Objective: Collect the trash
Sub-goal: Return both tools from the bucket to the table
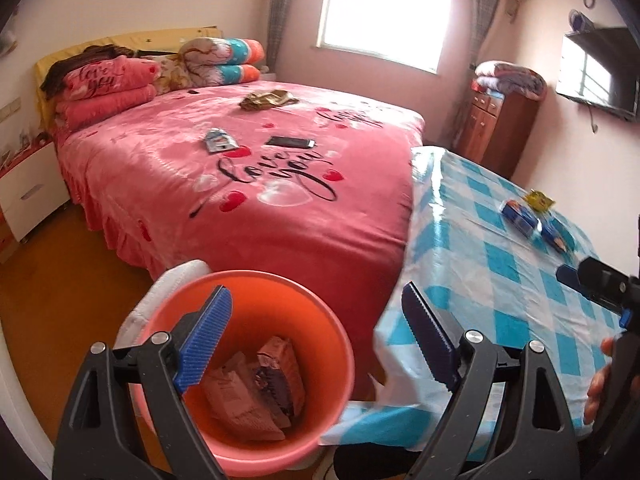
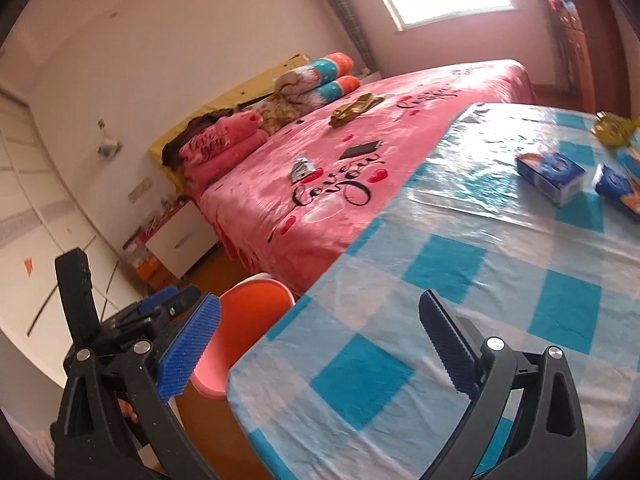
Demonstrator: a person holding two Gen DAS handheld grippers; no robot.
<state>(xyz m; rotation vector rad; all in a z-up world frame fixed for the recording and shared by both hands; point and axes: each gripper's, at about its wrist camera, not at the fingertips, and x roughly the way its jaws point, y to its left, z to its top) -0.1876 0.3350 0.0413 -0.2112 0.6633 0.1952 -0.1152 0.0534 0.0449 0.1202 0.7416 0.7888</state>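
We see home bedroom: bed (image 1: 240,168) under pink quilt, folded blankets (image 1: 224,60) at its head, window (image 1: 384,12) behind bed, wall TV (image 1: 596,76) right of bed.

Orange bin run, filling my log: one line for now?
left gripper: open, empty | right gripper: open, empty | orange bin: holds wrappers

You've got: bucket (image 1: 320,344) smooth orange plastic, 6 o'clock | tablecloth (image 2: 460,208) glossy plastic film, wrinkled, 3 o'clock | bedspread (image 1: 248,200) soft matt fleece, 12 | gripper pads (image 1: 208,336) ribbed blue rubber | floor (image 1: 60,280) wood-look.
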